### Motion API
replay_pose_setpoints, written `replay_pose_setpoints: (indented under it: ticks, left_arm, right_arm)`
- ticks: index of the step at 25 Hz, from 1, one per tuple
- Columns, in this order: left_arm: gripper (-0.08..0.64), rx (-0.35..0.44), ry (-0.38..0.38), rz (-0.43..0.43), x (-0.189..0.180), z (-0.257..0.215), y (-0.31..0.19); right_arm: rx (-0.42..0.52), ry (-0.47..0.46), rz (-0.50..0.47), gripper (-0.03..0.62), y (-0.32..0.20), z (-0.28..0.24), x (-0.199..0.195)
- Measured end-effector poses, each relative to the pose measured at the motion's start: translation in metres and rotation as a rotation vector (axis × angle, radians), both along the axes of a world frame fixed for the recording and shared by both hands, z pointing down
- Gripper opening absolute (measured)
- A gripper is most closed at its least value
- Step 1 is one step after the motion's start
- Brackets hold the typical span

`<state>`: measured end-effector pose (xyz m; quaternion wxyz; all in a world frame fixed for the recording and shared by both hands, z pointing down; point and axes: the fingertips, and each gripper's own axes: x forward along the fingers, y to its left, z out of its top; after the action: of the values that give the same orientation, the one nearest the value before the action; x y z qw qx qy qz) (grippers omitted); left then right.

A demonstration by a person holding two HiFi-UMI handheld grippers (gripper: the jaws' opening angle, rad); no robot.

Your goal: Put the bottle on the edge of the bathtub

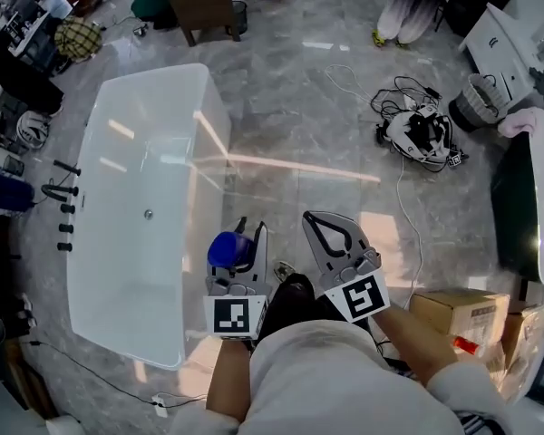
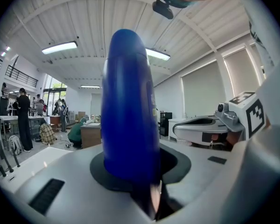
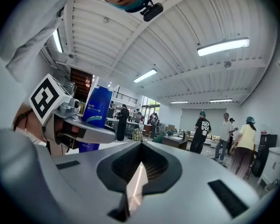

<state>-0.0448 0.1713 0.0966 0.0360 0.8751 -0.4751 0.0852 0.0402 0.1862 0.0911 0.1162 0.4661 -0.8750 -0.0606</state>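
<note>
A blue bottle point(image 1: 228, 248) stands between the jaws of my left gripper point(image 1: 238, 254), which is shut on it. The bottle fills the middle of the left gripper view point(image 2: 128, 106) and also shows in the right gripper view point(image 3: 95, 111). Both grippers are held close to my body and tilt upward toward the ceiling. They are over the floor, just right of the white bathtub point(image 1: 208, 116). My right gripper point(image 1: 322, 229) is beside the left one, its jaws shut together with nothing in them point(image 3: 139, 167).
Black tap fittings point(image 1: 65, 208) line the tub's left rim. A dark bathtub point(image 1: 524, 198) stands at the right edge. Cardboard boxes point(image 1: 458, 314) sit at the lower right. A headset with tangled cables point(image 1: 419, 132) lies on the marble floor. People stand in the distance point(image 3: 203, 129).
</note>
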Motion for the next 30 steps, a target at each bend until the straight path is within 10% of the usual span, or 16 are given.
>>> replay_pose_setpoints:
  ticks: [30]
  left_arm:
    - [0.12,-0.036,0.001,-0.097,0.007,0.014,-0.221]
  right_arm:
    - [0.024,-0.061,-0.183,0.004,-0.255,-0.002,-0.026]
